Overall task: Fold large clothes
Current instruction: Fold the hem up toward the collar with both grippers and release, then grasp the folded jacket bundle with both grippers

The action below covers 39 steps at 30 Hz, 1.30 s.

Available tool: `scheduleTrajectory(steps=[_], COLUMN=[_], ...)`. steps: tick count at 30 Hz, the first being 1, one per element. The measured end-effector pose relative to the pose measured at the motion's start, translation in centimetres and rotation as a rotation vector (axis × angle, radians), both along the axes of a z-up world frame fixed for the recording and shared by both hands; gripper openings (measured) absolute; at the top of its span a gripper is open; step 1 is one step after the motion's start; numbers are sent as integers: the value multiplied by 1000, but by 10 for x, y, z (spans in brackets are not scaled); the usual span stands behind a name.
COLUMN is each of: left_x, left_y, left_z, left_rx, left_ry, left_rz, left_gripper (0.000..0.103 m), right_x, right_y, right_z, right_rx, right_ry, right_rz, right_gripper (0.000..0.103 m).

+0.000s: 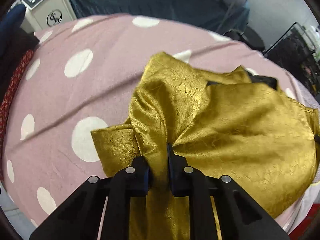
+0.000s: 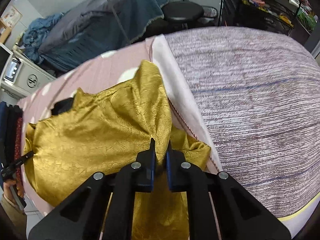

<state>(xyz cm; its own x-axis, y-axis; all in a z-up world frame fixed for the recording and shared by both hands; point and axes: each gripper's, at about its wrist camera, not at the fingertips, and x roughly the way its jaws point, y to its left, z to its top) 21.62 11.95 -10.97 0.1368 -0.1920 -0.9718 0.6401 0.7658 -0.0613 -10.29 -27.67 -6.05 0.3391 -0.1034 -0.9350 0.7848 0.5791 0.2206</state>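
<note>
Now both grippers pinch the shiny gold satin garment (image 1: pixel 230 120), which lies crumpled on the pink blanket with white dots (image 1: pixel 80 92). The left gripper (image 1: pixel 158 160) and the right gripper (image 2: pixel 161 152) are each closed on 1 bunch of its cloth. I judge this the grasping step; next comes lifting and spreading. Right of the garment, a grey striped cover (image 2: pixel 250 100) lies close and limits the room.

Bedroom: polka-dot bedsheet (image 1: pixel 80 92), heaped bedding (image 2: pixel 96 30)
</note>
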Motion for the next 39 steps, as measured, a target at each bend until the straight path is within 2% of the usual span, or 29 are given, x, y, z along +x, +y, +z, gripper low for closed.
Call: scheduleTrajectory(steps=[2,3,7,8,9,10,11,12,13,14,15,20,24,28,31,36,39], left_x=[-2,-4,-7,-6,-4,-2,0,2,4,6,10,28,30,13,-7,-44,-67], left_y=[-8,-11,-17,-17,-15,-12,-9,-5,1,7,16,71,111,139,147,162,164], left_z=[-15,-18,-20,-19,-16,-13,-9,-4,1,7,14,47,57,50,42,34,33], left_rx=[45,60,91,89,77,62,50,41,23,-2,-39,-196,-272,-304,-328,-443,-484], left_ry=[3,-8,-32,-27,-15,-5,-9,-24,-38,-42,-34,17,64,114,166,273,313], left_rz=[-3,-11,-46,-46,-43,-38,-29,-19,-9,3,25,180,266,328,359,456,447], left_gripper=[25,27,38,42,44,51,62,68,74,78,79,84,85,85,85,85,85], right_x=[5,6,3,2,1,0,0,-3,-8,-11,-16,-56,-89,-119,-128,-144,-156], right_y=[0,2,5,6,6,6,6,6,5,6,6,7,11,27,39,65,80], right_z=[-17,-23,-35,-35,-34,-32,-30,-27,-21,-15,-8,13,13,-3,-16,-31,-35], right_rx=[24,31,24,18,12,10,9,7,5,2,-1,47,120,234,301,406,458], right_ry=[32,46,65,72,75,77,80,80,69,52,32,-42,-105,-174,-211,-275,-322], right_rz=[-13,-20,-39,-37,-27,-13,-4,0,-4,-14,-26,-112,-164,-235,-279,-350,-402], right_gripper=[12,14,34,39,39,40,42,45,56,61,68,68,68,74,74,74,79])
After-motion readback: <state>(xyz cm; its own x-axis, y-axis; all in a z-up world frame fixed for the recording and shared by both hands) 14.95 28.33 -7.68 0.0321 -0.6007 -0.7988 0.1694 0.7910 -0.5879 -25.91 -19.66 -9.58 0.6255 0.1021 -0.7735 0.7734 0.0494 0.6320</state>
